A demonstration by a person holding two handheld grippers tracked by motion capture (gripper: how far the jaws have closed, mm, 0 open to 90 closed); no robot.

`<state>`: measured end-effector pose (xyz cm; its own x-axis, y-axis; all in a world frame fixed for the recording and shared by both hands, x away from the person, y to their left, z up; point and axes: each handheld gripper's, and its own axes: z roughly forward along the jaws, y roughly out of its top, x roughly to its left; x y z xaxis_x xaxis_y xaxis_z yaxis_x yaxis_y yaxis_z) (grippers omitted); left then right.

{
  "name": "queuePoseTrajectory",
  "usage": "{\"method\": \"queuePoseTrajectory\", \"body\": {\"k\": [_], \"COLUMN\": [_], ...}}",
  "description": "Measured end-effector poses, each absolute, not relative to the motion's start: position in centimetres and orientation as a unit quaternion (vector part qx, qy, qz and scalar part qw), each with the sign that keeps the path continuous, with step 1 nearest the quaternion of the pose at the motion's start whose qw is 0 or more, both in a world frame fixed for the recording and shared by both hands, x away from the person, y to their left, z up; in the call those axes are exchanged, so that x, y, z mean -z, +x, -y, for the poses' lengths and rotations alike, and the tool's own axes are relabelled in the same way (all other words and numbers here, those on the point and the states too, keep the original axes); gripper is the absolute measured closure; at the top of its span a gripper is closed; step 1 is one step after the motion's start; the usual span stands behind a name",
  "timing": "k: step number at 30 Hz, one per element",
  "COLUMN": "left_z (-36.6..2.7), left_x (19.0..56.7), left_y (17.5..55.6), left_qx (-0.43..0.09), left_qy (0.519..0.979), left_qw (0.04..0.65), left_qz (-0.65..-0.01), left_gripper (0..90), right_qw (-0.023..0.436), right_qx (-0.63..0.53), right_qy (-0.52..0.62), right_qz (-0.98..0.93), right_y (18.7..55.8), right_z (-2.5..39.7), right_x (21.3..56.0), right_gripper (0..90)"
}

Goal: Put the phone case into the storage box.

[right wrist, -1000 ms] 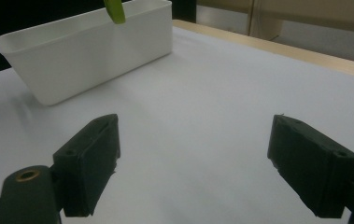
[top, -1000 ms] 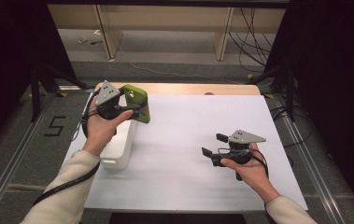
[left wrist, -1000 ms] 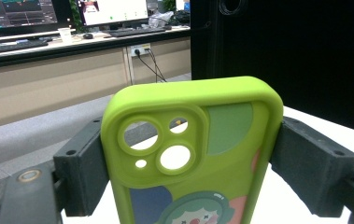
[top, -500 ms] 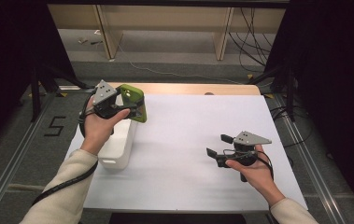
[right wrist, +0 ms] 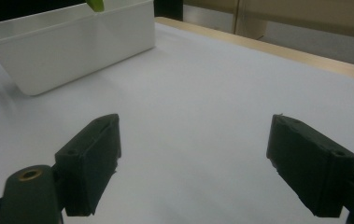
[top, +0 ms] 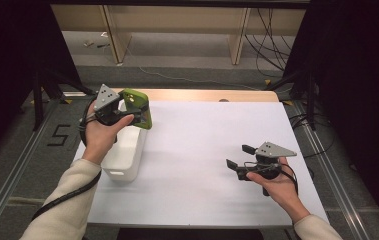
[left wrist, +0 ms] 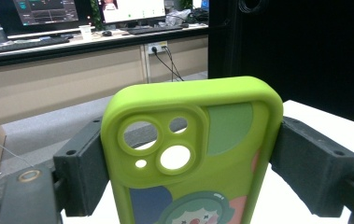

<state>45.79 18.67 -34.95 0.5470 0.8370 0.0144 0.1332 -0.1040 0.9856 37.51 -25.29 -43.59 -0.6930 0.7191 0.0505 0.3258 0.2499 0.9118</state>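
The left gripper (top: 136,112) has its two black jaws clamped on the long edges of a green phone case (top: 138,106), one jaw on each side, and in the left gripper view the case (left wrist: 198,154) stands upright between them with its back toward the camera: a raised camera cut-out with three round holes near the top, a darker green patch beside it, and a printed cartoon figure lower down. In the high view the case is held up in the air above the far end of a white plastic bin (top: 123,152), which sits on the left part of the white table (top: 212,135); whether the case touches the bin's rim cannot be told. The right gripper (top: 239,157) is well apart from all this, held low over the right side of the table, its jaws spread wide with nothing between them. In the right gripper view the bin (right wrist: 79,44) lies farther off.
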Motion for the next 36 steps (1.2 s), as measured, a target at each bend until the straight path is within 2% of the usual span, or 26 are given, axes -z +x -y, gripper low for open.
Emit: {"method": "queuePoseTrajectory", "body": {"k": [36], "left_z": [-19.9], "left_x": [35.3], "left_y": [47.1], "left_qx": [-0.336], "left_qy": [0.667], "left_qw": [0.545], "left_qz": [-0.382], "left_gripper": [17.2], "right_qw": [0.202], "right_qx": [-0.502], "right_qy": [0.343], "right_qz": [-0.768], "right_y": [37.3], "right_z": [25.7], "right_x": [43.8], "right_gripper": [17.9]}}
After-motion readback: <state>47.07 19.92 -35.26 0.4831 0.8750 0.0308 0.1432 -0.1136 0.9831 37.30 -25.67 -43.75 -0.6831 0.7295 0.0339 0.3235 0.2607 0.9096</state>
